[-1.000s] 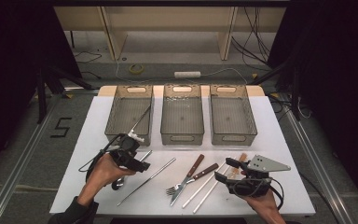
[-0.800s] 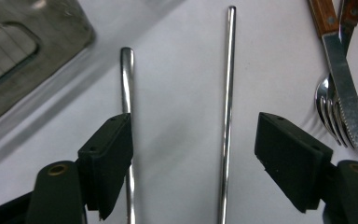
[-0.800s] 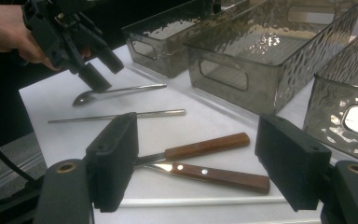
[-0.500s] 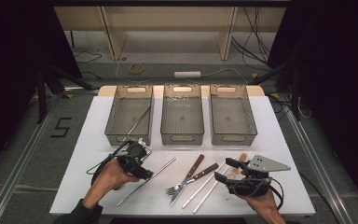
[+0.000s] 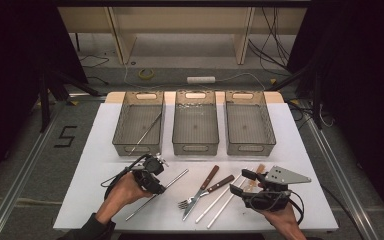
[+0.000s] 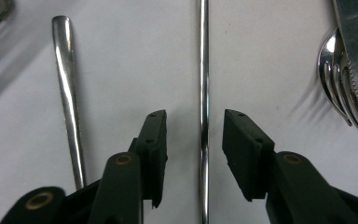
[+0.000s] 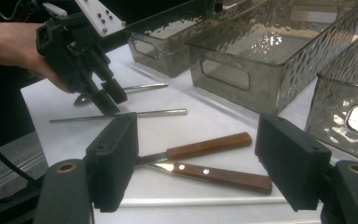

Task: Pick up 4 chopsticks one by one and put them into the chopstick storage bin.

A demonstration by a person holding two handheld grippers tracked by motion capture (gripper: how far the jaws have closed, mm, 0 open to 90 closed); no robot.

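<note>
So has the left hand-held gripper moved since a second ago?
Yes. The left hand-held gripper has shifted toward the forks, away from the left bin, its jaws closing astride the metal chopstick.

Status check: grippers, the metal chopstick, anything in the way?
Left gripper jaws just been closing, astride metal chopstick, pads not touching. Right gripper open, holding nothing. Spoon lies beside the chopstick, apart.

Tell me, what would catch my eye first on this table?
Three clear bins stand in a row at the back of the white table, the left one holding a metal rod. In front lies cutlery: a wood-handled knife and fork. At front left, the left gripper has been closing on a thin steel chopstick, its fingers not yet touching it.
</note>
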